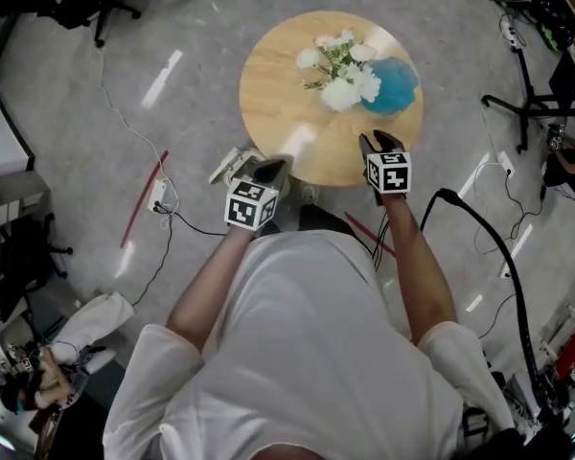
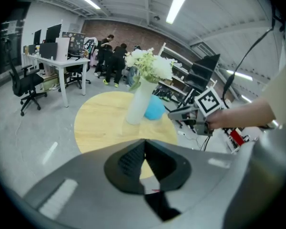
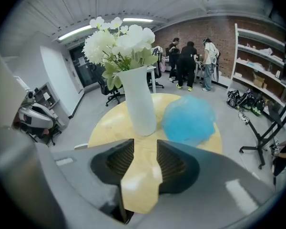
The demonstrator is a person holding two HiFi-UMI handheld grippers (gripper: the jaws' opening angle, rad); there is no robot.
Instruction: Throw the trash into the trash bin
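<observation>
Nearest me, my left tool (image 1: 270,169) hangs at the bench's near edge, its tips pinched together on nothing. My right tool (image 1: 381,143) sits over the near-right rim, jaws parted to a middling gap with only bare wood between them. I judge this the approach step, since nothing is picked up yet. Beyond the right tool, on the far-right part of the bench (image 1: 278,94), lies the blue wad (image 1: 396,85), the likely trash, just beside the white vase (image 3: 139,104). It is a roundish puff with no long axis or heading I can read, so any grip angle should serve. Next I must bring the right tool forward, straddle the wad clear of the vase, and close. No trash bin shows in any view.
</observation>
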